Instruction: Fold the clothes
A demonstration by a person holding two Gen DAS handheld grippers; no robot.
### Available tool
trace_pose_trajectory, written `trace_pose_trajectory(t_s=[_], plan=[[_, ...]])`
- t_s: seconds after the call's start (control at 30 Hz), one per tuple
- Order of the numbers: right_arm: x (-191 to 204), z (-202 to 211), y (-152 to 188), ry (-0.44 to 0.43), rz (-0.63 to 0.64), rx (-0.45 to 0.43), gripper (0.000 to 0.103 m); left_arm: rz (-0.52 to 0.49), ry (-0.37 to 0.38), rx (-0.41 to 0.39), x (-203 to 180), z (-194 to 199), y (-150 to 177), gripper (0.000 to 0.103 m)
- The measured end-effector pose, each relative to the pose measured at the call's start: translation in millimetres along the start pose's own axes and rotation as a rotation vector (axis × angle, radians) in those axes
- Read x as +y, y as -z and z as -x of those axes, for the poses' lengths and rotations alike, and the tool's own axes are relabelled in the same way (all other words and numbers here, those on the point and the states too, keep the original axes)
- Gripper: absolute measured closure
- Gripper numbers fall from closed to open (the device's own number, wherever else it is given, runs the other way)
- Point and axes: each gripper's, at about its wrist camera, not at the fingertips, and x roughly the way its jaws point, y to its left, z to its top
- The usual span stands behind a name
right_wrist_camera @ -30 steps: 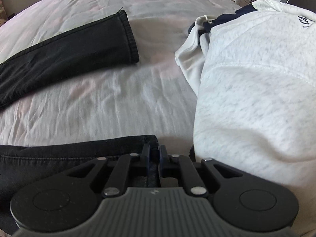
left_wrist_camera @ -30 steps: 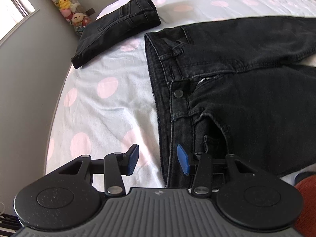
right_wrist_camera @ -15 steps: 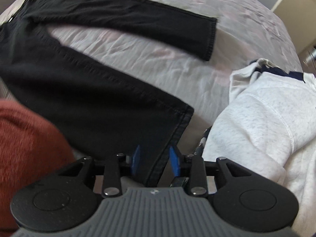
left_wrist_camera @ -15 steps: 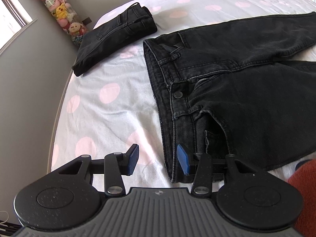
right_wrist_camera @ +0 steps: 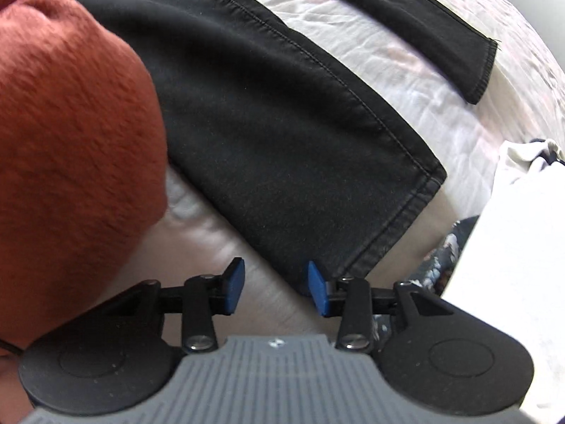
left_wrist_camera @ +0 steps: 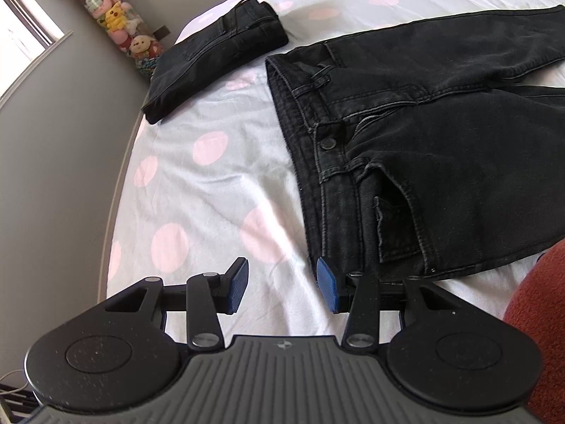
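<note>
Black jeans point(left_wrist_camera: 441, 134) flat, legs apart

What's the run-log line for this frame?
left tongs: open, at jeans waistband | right tongs: open, at leg hem | folded jeans: aside

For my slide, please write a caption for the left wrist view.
Open left tongs hover near the waistband of spread black jeans; a folded pair lies beyond.

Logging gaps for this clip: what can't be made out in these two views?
- Left view: the black jeans, leg ends cut off by the right edge.
- Right view: the red fuzzy thing, blurred, cut off left; unidentifiable.
- Right view: the patterned fabric, mostly hidden under the white garment.
</note>
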Motion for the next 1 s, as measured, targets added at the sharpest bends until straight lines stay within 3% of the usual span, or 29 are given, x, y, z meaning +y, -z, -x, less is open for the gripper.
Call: trace_pose_trajectory(t_s=[0.1, 0.3, 0.37, 0.53, 0.73, 1.0], plan=[[4.6, -13.5, 2.2, 0.024, 0.044, -0.003, 0.047, -0.005, -0.006, 0.006, -2.0, 1.2, -0.9, 0.052], [11.5, -28.3, 7.6, 0.053, 0.095, -0.010, 0.042, -0.014, -0.017, 0.018, -6.0, 3.7, -2.6, 0.052], [11.7, -27.8, 8.9, 0.071, 0.070, -0.021, 0.045, -0.017, -0.021, 0.021, -7.3, 4.5, -3.1, 0.052], [9.8, -21.2, 9.9, 0.129, -0.009, -0.045, 0.077, -0.101, 0.016, 0.008, -15.8, 6.8, -4.2, 0.052], [-5.6, -6.8, 5.1, 0.110, -0.176, -0.080, 0.085, -0.239, 0.051, 0.021, -20.5, -1.7, -4.2, 0.047], [-23.7, 24.7, -28.5, 0.176, -0.283, -0.176, 0.090, -0.455, 0.058, 0.023, -32.6, -20.8, 7.9, 0.047]])
